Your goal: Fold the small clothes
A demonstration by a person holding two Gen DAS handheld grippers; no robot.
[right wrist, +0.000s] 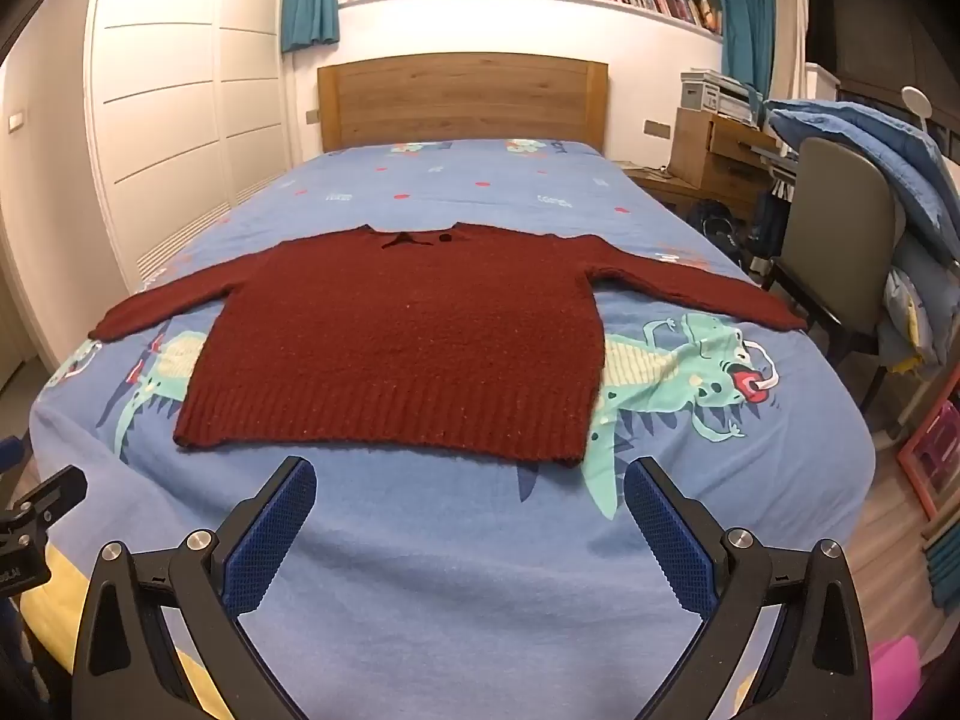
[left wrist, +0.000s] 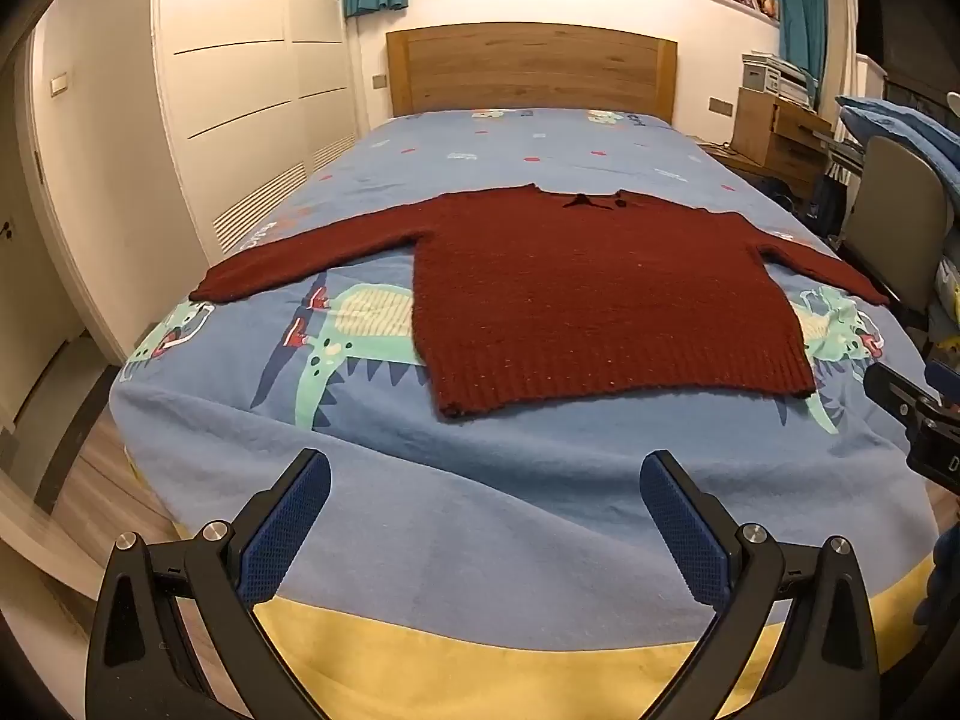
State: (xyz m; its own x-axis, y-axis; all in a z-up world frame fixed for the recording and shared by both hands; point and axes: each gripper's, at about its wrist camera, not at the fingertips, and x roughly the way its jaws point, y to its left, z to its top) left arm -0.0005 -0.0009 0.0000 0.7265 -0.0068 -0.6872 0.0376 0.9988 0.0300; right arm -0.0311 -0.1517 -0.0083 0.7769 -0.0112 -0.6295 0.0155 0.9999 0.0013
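A small dark red knitted sweater (left wrist: 600,294) lies flat on the blue dinosaur bedsheet (left wrist: 480,510), sleeves spread to both sides, hem toward me. It also shows in the right wrist view (right wrist: 408,348). My left gripper (left wrist: 485,483) is open and empty, held above the sheet short of the hem. My right gripper (right wrist: 470,489) is open and empty, just short of the hem's right half. The right gripper's body shows at the right edge of the left wrist view (left wrist: 918,414).
A wooden headboard (left wrist: 531,66) stands at the far end of the bed. White wardrobes (left wrist: 240,90) line the left side. A chair (right wrist: 840,240) draped with blue bedding and a wooden desk (right wrist: 714,150) stand to the right of the bed.
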